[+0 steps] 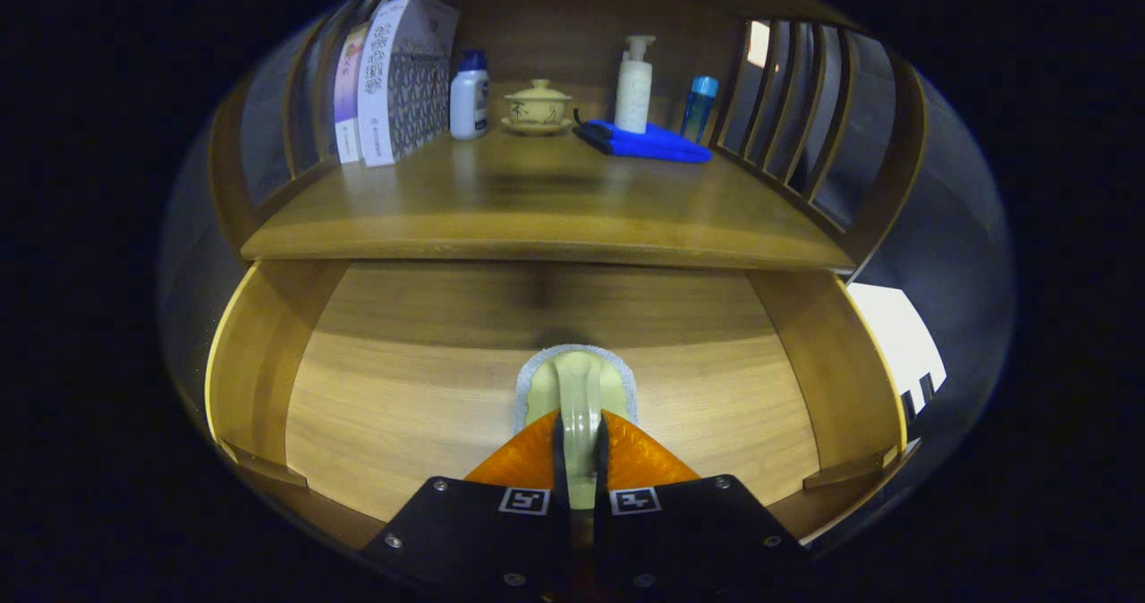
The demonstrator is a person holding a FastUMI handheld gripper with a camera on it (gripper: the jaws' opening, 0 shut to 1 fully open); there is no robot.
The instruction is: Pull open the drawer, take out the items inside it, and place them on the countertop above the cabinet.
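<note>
While the drawer (268, 370) stands open, the gripper (579, 446) is clamped on the handle of a brush (577, 388) over its floor. Likely light, stiff and smooth, the brush could slip; holding the handle's middle suits the lift to the countertop (537, 209).

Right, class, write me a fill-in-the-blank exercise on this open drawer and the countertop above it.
1. The tool is shut on the pale green handled scrubbing brush inside the open wooden ____.
2. On the wooden countertop, the white pump bottle stands on a folded ____ cloth.
3. The lidded yellow ceramic cup sits between the pump bottle and the white bottle with the ____ cap.

Missing words: drawer; blue; blue
</note>
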